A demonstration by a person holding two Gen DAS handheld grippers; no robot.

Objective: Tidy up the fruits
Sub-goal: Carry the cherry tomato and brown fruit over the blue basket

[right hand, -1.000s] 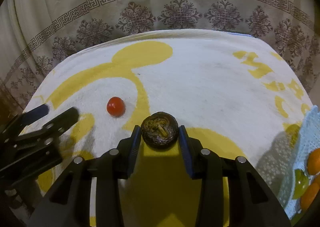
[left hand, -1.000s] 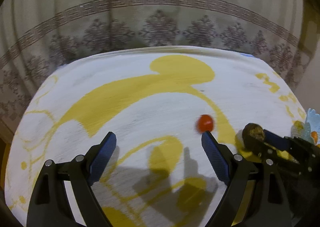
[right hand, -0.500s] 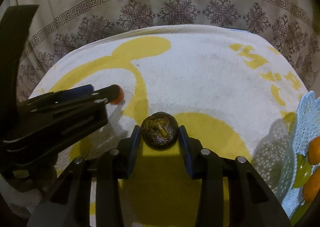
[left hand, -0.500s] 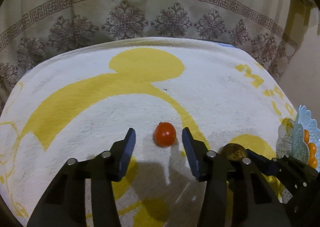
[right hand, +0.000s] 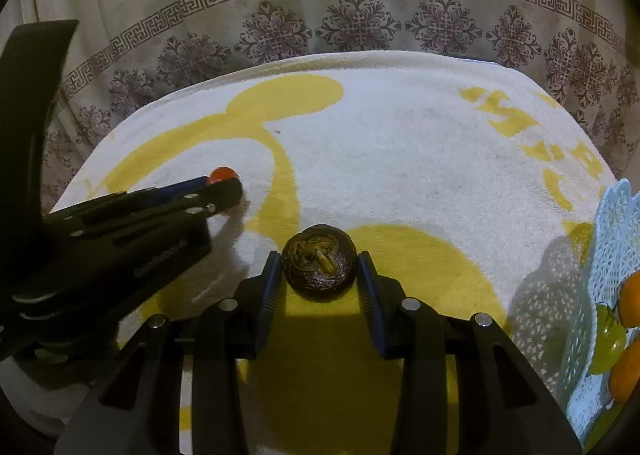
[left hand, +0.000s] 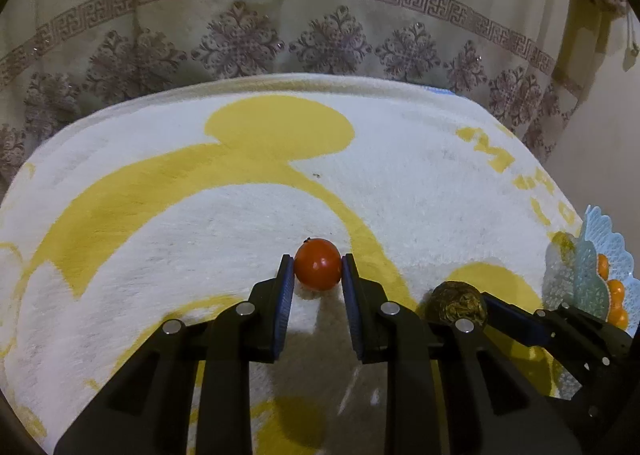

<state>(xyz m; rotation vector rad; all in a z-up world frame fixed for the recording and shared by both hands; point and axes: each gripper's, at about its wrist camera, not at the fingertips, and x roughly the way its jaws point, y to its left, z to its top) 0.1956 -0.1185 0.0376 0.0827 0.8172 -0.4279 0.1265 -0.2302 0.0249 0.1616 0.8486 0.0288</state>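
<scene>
My left gripper (left hand: 318,275) is shut on a small red tomato (left hand: 318,269) resting on the white and yellow towel (left hand: 240,191). The tomato (right hand: 223,174) also shows at the left gripper's tips in the right wrist view. My right gripper (right hand: 319,275) is shut on a dark brown wrinkled fruit (right hand: 319,262), held low over the towel (right hand: 400,159). That fruit (left hand: 456,302) also shows in the left wrist view, just right of the left gripper. A pale blue mesh basket (right hand: 600,255) at the right edge holds orange fruits (right hand: 630,295) and a green one (right hand: 606,339).
The basket (left hand: 596,255) also shows at the right edge of the left wrist view. A patterned curtain (left hand: 320,35) hangs behind the table's far edge. The left gripper's body (right hand: 100,239) fills the left side of the right wrist view.
My left gripper has moved right and forward to the tomato and shut its fingers on it. My right gripper keeps its hold on the brown fruit and has edged slightly toward the basket.
</scene>
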